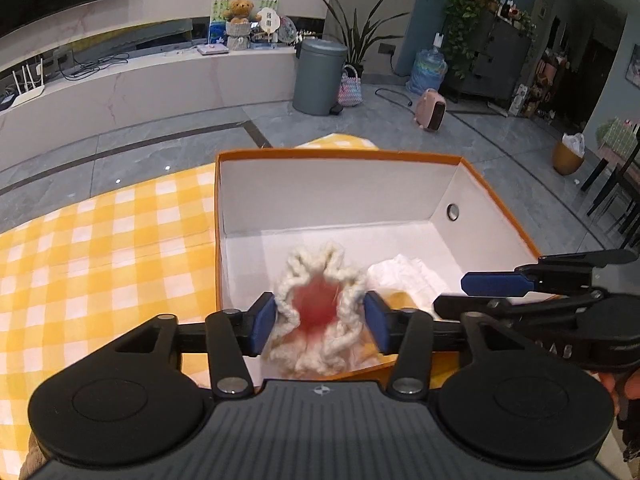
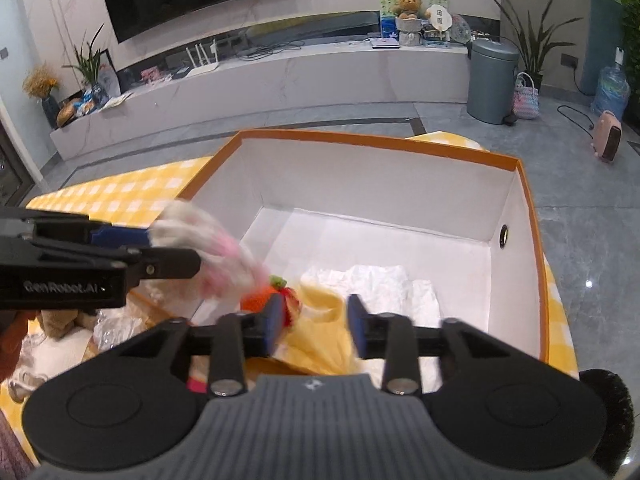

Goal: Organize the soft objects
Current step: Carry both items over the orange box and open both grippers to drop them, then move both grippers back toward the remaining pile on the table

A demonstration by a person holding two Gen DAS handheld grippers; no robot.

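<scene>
Over the box (image 1: 496, 188), left tongs (image 1: 320, 322) released around knitted toy (image 1: 316, 308) (blurred), right tongs (image 2: 314, 326) parted, empty.

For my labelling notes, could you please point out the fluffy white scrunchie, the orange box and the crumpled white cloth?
fluffy white scrunchie (image 1: 320, 312), left wrist view, its red centre.
orange box (image 2: 376, 138), right wrist view, far rim.
crumpled white cloth (image 2: 380, 284), right wrist view, its middle folds.

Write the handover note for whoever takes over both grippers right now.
Left gripper: open, with the white-and-red knitted piece blurred between its fingers over the near end of the box.
Right gripper: open, holding nothing, above the yellow cloth.
In the box: white cloth, yellow cloth, orange-and-red soft toy.
Left: more soft things lie outside the box, left of it in the right wrist view.
</scene>
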